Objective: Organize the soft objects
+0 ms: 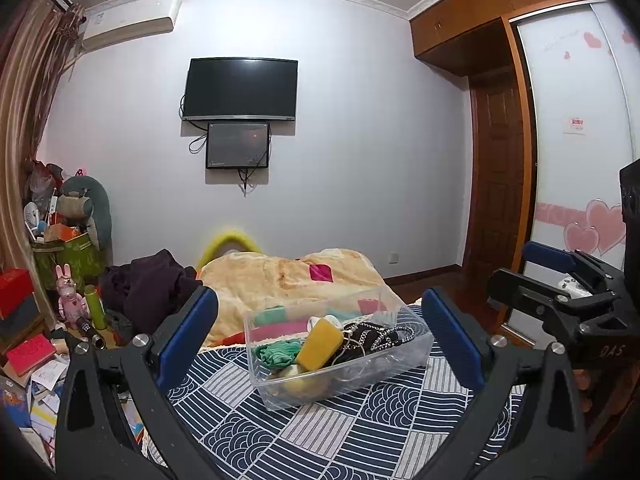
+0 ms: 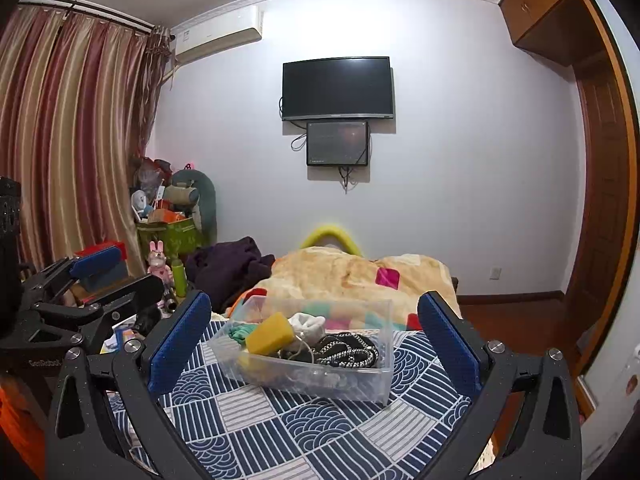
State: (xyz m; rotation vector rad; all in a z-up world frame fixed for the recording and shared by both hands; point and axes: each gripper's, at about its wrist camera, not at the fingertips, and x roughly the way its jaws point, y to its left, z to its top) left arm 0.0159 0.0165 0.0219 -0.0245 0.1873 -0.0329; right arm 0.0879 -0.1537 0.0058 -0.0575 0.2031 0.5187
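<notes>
Your left gripper [image 1: 320, 332] has its blue-padded fingers [image 1: 188, 336] spread wide with nothing between them, and your right gripper [image 2: 316, 336] is spread just as wide and equally unloaded. From each wrist view the clear plastic bin [image 1: 416, 354] sits ahead of the fingertips, framed in the gap between them but apart from both pads. It rests on the navy-and-white patterned bedspread [image 1: 360, 432]. Inside it lie a yellow sponge [image 1: 320, 342] tilted on edge, a green cloth [image 1: 278, 352] to its left, a black-and-white cord [image 1: 384, 334] bundled to its right, and a white sock [image 2: 306, 322] toward the back. Bare bedspread surrounds the bin on its near side and both flanks. Just behind its far wall a beige blanket [image 1: 288, 276] is heaped, with a dark garment [image 1: 152, 284] beside it. Off the bed's left edge, books and boxes [image 1: 28, 356] crowd the floor; to the right wooden floor [image 1: 436, 284] shows before the wardrobe [image 1: 576, 132].
</notes>
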